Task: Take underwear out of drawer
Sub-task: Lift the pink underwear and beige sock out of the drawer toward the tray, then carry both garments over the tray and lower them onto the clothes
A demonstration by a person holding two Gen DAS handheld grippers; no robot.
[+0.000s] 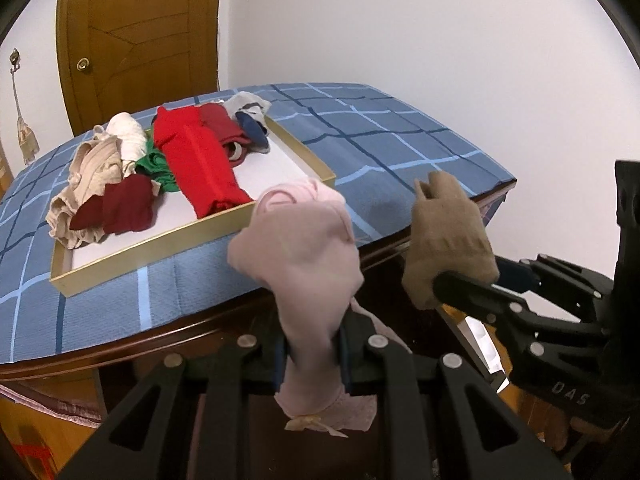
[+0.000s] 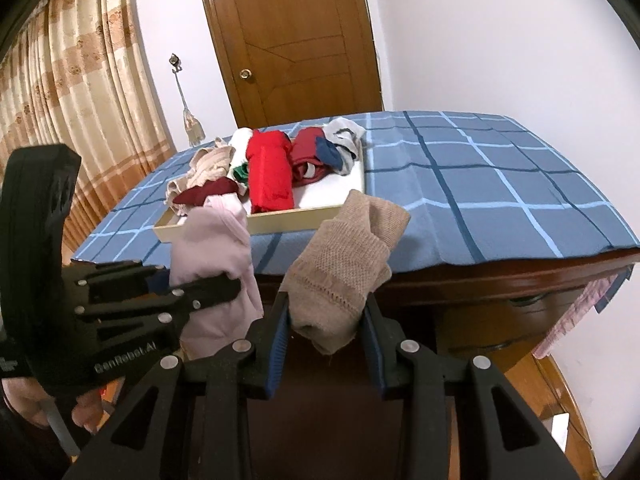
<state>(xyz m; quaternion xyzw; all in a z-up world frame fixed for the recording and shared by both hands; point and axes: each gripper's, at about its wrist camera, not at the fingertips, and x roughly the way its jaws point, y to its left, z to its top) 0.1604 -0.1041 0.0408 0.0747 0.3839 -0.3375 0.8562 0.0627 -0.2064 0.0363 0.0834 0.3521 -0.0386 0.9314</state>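
Note:
My left gripper (image 1: 313, 344) is shut on a pale pink pair of underwear (image 1: 298, 248), which stands up from the jaws with a lace hem hanging below. My right gripper (image 2: 326, 320) is shut on a beige knitted pair of underwear (image 2: 344, 264). Both are held in the air in front of the table's near edge, side by side. In the right wrist view the pink underwear (image 2: 212, 248) and the left gripper (image 2: 224, 286) show at the left. In the left wrist view the beige underwear (image 1: 448, 240) and the right gripper (image 1: 440, 286) show at the right.
A shallow gold-rimmed tray (image 1: 192, 234) on the blue checked tablecloth (image 1: 380, 152) holds several folded garments: red (image 1: 196, 168), dark red, green, cream and navy. A wooden door (image 2: 292, 36) stands behind, curtains (image 2: 68, 92) at the left. A dark wooden dresser front (image 2: 500, 300) lies under the cloth.

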